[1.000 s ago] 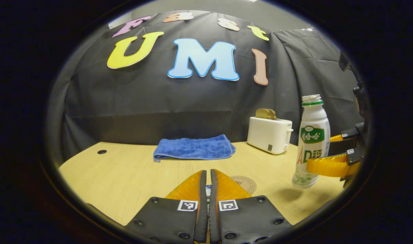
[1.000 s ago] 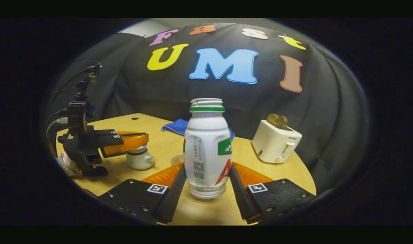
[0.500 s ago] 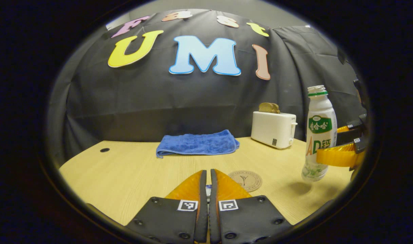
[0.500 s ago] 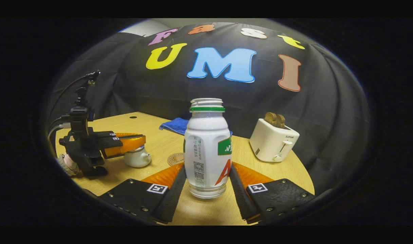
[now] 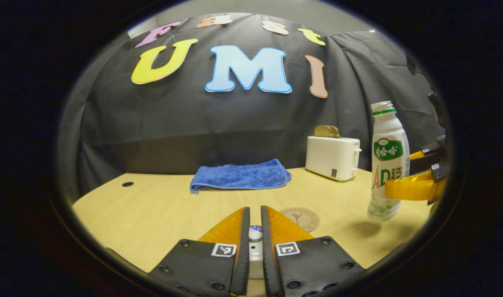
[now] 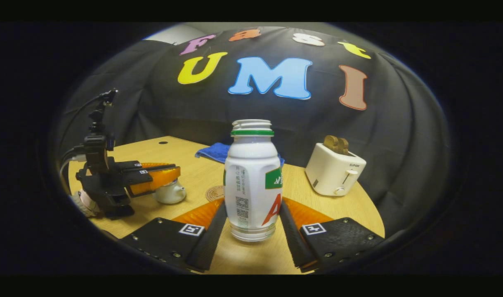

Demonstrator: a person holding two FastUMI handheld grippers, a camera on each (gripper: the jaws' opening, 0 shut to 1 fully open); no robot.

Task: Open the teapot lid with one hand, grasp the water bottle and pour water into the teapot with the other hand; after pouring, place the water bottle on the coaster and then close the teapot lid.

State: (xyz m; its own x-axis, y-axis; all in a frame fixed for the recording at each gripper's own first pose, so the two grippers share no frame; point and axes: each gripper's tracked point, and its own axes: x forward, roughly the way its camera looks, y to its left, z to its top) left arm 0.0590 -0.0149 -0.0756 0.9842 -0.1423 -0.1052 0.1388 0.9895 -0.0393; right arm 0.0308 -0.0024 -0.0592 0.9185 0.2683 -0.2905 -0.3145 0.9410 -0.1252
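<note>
Behind the right claw [image 6: 252, 225] clamping the water bottle [image 6: 252, 181], left claw [image 5: 255, 229] slightly parted around teapot lid knob [image 5: 255, 234]

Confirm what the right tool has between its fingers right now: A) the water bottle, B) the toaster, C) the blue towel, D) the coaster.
A: in the right gripper view the right tool has a finger on each side of the upright water bottle, held off the table.
</note>
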